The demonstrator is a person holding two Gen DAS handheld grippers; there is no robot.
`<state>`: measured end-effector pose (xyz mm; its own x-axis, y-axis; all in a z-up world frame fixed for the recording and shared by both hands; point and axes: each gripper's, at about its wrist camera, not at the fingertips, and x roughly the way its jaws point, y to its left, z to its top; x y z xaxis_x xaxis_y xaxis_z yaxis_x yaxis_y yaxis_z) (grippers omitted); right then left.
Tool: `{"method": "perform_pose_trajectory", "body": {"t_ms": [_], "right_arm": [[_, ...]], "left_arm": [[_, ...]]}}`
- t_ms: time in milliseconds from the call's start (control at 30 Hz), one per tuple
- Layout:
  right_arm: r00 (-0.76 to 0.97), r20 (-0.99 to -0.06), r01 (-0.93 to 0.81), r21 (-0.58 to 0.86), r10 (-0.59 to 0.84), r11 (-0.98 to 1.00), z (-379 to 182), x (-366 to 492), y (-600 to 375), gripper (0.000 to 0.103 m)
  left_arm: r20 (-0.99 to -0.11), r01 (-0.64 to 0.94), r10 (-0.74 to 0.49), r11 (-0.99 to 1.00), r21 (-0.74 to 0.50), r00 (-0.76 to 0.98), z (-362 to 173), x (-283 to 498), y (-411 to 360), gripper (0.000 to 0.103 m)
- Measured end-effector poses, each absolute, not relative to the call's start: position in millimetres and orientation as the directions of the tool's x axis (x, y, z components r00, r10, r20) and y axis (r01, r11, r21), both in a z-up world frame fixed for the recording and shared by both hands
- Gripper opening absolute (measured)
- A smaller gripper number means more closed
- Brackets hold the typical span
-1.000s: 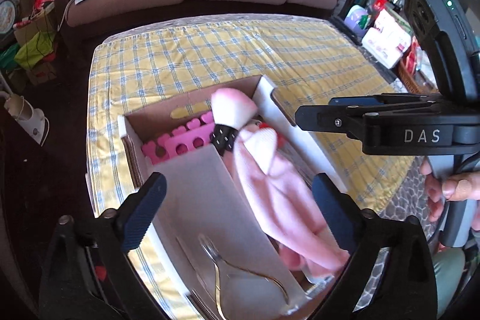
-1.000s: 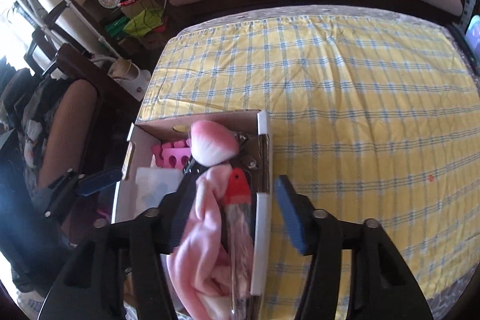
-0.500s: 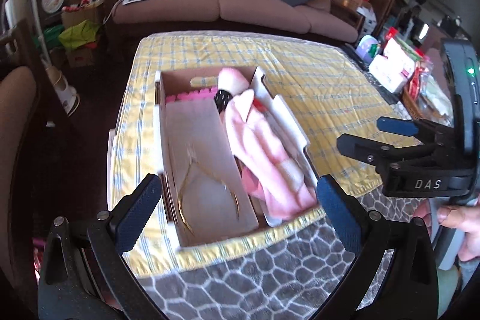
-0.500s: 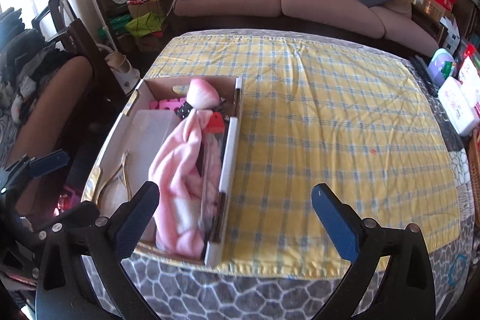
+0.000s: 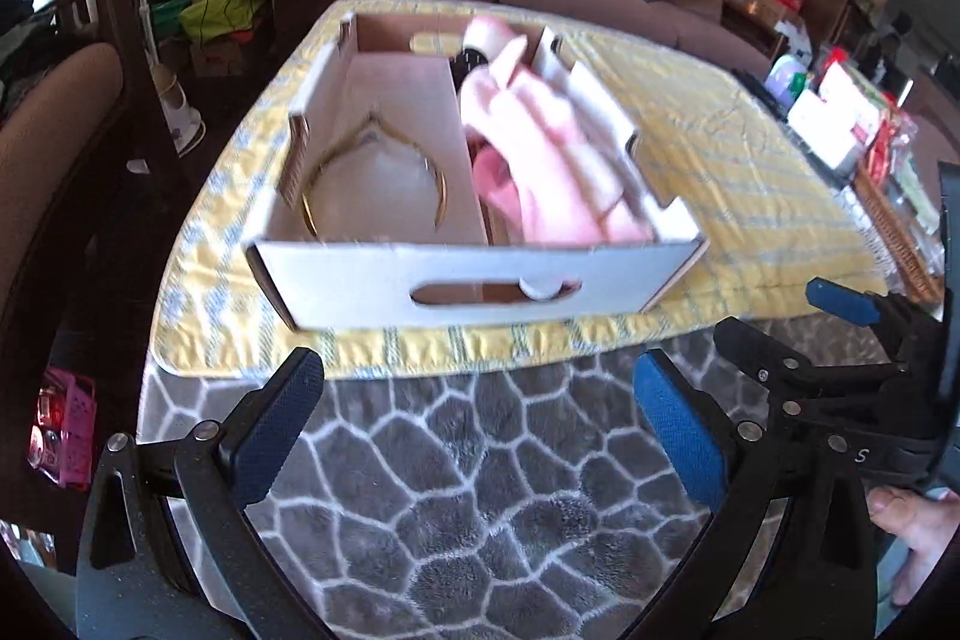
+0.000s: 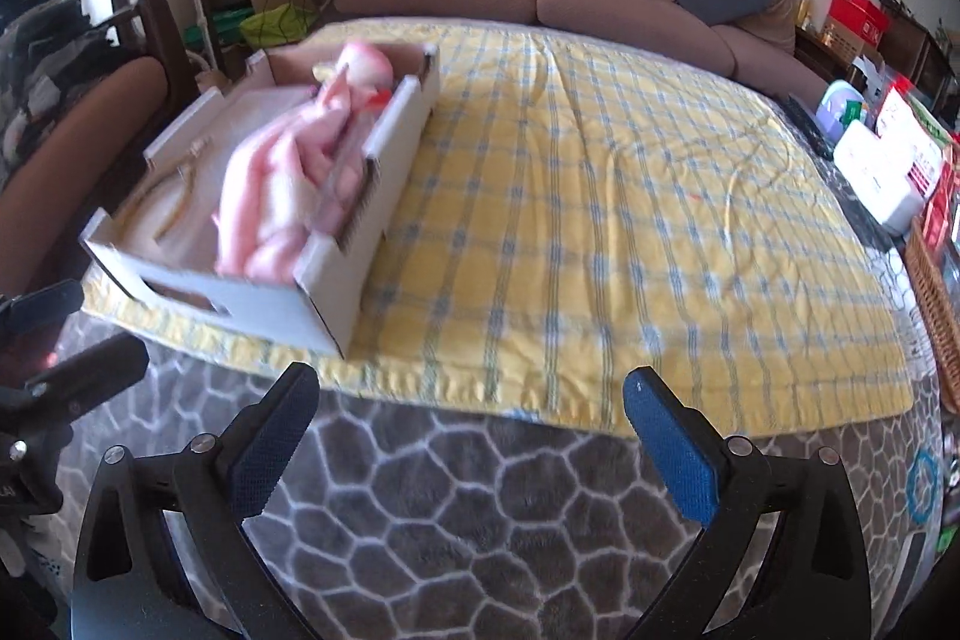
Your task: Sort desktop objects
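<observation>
- A white cardboard box [image 5: 480, 280] with a slot handle was set on the yellow checked cloth [image 6: 600, 220].
- Fluffy pink fabric [image 5: 558, 160] was piled inside.
- Both the left gripper [image 5: 480, 424] and the right gripper [image 6: 468, 430] were held wide apart, empty, above grey fuzzy rug [image 6: 480, 520].

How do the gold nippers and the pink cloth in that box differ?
The nippers are thin, gold metal, lying flat with handles spread in the left compartment; the cloth is soft, pink and bulky, heaped above the rim of the right compartment. Both sit in the same cardboard box, untouched by either tongs.
</observation>
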<state>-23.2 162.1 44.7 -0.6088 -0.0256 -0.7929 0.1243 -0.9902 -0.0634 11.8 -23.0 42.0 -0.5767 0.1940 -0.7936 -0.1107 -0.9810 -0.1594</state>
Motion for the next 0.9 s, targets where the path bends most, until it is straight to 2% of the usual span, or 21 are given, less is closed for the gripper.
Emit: {"method": "perform_pose_trajectory", "body": {"t_ms": [233,433,533,900], "right_arm": [[-0.588,-0.809,0.067,-0.057,0.007,-0.996,10,-21,179,0.103],[-0.581,-0.814,0.031,-0.041,0.016,-0.999,-4,-19,189,0.103],[-0.589,-0.808,0.013,-0.021,0.01,-1.0,-6,-17,192,0.103],[-0.592,-0.806,0.013,-0.006,-0.002,-1.0,-5,-17,192,0.103]], "left_arm": [[-0.838,-0.089,0.138,-0.99,-0.107,-0.528,11,5,-9,0.103],[-0.83,-0.092,0.101,-0.994,-0.06,-0.549,5,8,0,0.103],[-0.832,-0.093,0.047,-0.996,0.006,-0.552,2,8,8,0.103],[-0.827,-0.087,0.052,-0.996,-0.003,-0.559,1,8,7,0.103]]}}
